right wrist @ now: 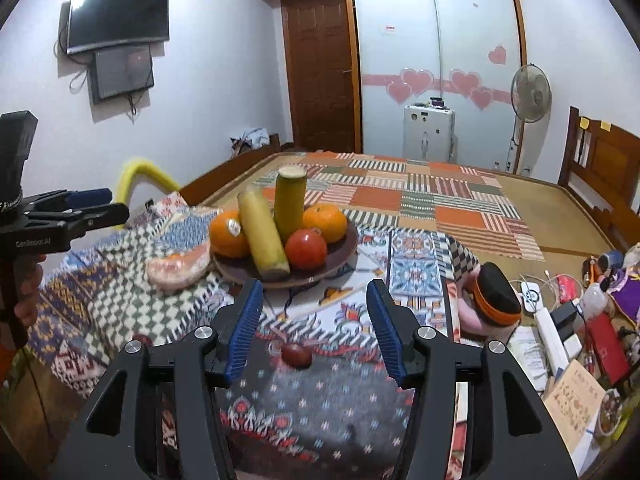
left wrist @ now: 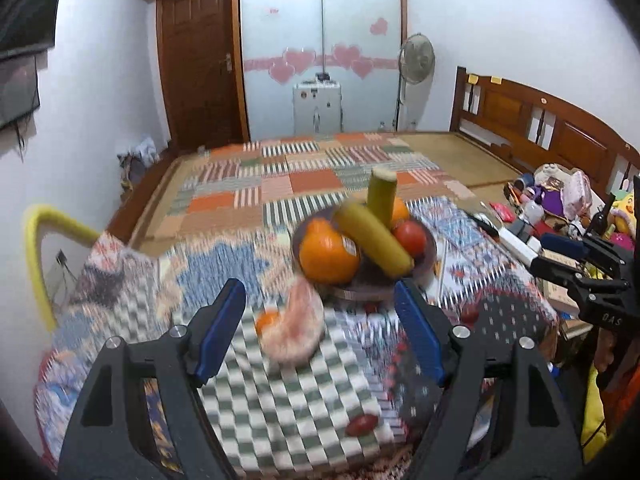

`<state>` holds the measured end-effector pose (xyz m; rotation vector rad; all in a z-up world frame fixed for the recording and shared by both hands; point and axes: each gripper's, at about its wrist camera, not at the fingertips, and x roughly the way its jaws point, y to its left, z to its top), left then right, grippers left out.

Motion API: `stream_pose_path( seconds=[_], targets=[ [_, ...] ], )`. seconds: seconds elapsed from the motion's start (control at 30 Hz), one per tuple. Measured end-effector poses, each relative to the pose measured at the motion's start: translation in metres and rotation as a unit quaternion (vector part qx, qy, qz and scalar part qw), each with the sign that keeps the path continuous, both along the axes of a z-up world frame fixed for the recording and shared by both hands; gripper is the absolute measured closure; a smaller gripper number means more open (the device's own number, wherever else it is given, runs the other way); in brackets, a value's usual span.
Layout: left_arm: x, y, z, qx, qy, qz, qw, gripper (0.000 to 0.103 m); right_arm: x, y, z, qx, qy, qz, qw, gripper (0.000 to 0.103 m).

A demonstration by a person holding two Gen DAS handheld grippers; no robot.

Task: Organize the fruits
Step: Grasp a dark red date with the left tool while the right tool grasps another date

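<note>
Both grippers gape open and empty: left gripper (left wrist: 320,312) frames the bagged fruit (left wrist: 294,328) lying between its fingers, right gripper (right wrist: 315,308) faces a small red fruit (right wrist: 296,355) below the fruit plate (right wrist: 340,258).

A big bed (right wrist: 540,200) with a brown wooden frame carries everything. A patchwork cloth with many colours (right wrist: 352,320) covers the near part. On the cloth sits a round brown plate (right wrist: 344,254) full of fruit. Just beside the plate lies a pink wrapped fruit piece (right wrist: 178,266). Two small dark red fruits (right wrist: 297,356) (left wrist: 362,424) lie on the cloth, well apart from each other.
</note>
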<state>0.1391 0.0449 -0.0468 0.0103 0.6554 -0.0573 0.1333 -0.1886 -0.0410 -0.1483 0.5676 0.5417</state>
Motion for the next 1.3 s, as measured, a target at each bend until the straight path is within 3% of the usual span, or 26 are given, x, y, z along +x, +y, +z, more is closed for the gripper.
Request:
stream_pose_path(
  seconds=[0.3, 0.57, 0.67, 1.0, 1.3],
  targets=[
    [-0.025, -0.005, -0.061, -0.043, 0.069, -0.021, 0.9965, 0.046, -0.014, 0.007, -0.04, -0.017, 0.046, 0.006, 0.999, 0.053],
    [-0.038, -0.012, -0.089, -0.045, 0.09, -0.033, 0.9944, 0.052, 0.002, 0.009, -0.063, -0.021, 0.081, 0.001, 0.996, 0.053],
    [-0.038, -0.015, -0.1, -0.038, 0.102, -0.035, 0.9934, 0.059, 0.006, 0.012, -0.066, -0.02, 0.082, 0.002, 0.996, 0.053],
    [-0.037, -0.02, -0.104, -0.02, 0.087, -0.031, 0.9956, 0.077, 0.021, 0.022, -0.075, -0.021, 0.096, 0.01, 0.995, 0.073],
    [-0.034, -0.016, -0.101, -0.033, 0.089, -0.033, 0.9949, 0.079, 0.029, 0.025, -0.075, -0.013, 0.095, 0.007, 0.995, 0.083]
  ],
)
